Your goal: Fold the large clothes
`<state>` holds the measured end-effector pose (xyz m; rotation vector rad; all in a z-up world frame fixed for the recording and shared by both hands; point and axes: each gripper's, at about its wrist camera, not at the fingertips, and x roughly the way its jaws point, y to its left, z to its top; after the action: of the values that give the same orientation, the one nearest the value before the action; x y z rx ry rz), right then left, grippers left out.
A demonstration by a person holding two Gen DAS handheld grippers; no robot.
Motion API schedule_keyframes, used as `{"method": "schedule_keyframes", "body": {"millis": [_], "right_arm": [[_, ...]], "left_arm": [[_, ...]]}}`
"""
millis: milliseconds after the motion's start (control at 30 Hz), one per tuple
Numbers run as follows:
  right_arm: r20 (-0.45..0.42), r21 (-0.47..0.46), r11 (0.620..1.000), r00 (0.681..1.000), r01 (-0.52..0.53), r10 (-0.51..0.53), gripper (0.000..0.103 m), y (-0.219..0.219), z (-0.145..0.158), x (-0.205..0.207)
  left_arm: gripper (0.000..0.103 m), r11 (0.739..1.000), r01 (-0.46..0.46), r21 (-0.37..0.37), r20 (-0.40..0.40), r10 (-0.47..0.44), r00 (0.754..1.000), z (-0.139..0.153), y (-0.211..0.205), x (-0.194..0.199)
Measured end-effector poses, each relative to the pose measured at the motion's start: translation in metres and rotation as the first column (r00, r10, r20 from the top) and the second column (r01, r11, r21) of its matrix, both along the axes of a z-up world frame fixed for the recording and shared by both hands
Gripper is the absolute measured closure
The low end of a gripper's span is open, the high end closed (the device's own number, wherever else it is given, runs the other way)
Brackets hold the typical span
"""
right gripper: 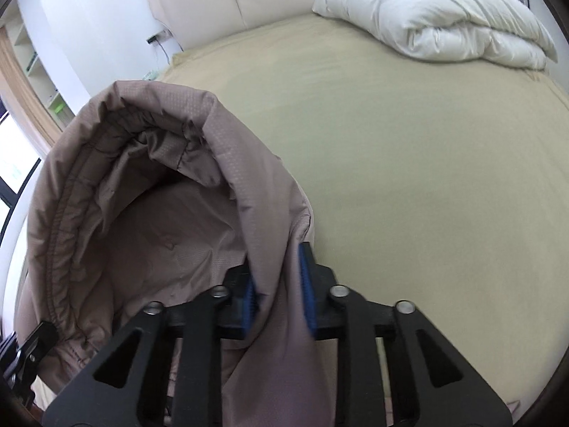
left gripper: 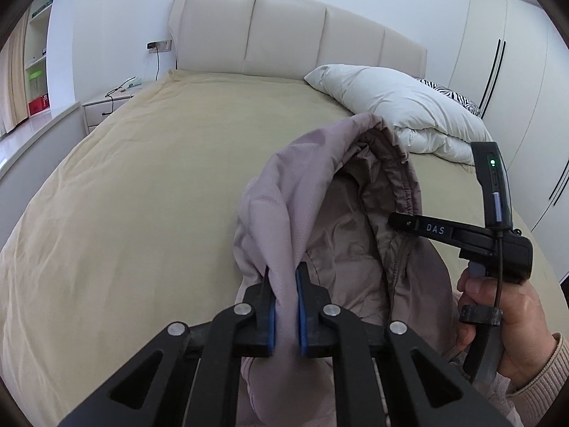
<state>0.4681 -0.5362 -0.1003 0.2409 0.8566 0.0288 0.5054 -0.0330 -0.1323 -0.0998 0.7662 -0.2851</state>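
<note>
jacket hood toward the headboard

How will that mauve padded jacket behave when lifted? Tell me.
The mauve padded jacket probably flops: it droops in folds from both hand-held grippers. Its puffy quilting suggests it is light for its bulk. The smooth shell may slip between the blue pads.

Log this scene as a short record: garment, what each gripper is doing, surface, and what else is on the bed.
garment: mauve hooded jacket, hood opening facing the cameras
left gripper: shut on jacket fabric at one side of the hood
right gripper: shut on jacket fabric at the other side
surface: bed with tan cover
also on bed: folded white duvet near the headboard
fold status: not yet folded
</note>
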Motion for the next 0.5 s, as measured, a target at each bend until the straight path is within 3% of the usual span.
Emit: {"method": "schedule_keyframes", "body": {"millis": [133, 300, 400, 500], "right_arm": [[0.112, -0.005, 1.000, 0.993, -0.026, 0.026, 0.092, -0.004, 0.030, -0.037], [0.262, -0.093, 0.993, 0.960, -0.072, 0.094, 0.092, -0.003, 0.069, -0.134], [0.293, -0.044, 0.996, 0.952, -0.080, 0.089, 0.092, -0.016, 0.073, -0.196], [0.284, 0.009, 0.995, 0.954, -0.098, 0.092, 0.092, -0.025, 0.056, -0.252]], "left_arm": [[0.095, 0.999, -0.001, -0.039, 0.020, 0.002, 1.000, 0.008, 0.010, -0.017], [0.095, 0.996, -0.011, -0.089, 0.053, 0.016, 0.998, 0.022, 0.031, -0.062], [0.095, 0.993, -0.021, -0.118, 0.057, 0.028, 0.998, 0.024, 0.043, -0.103], [0.095, 0.987, -0.042, -0.157, 0.024, 0.046, 0.999, 0.011, 0.051, -0.150]]}}
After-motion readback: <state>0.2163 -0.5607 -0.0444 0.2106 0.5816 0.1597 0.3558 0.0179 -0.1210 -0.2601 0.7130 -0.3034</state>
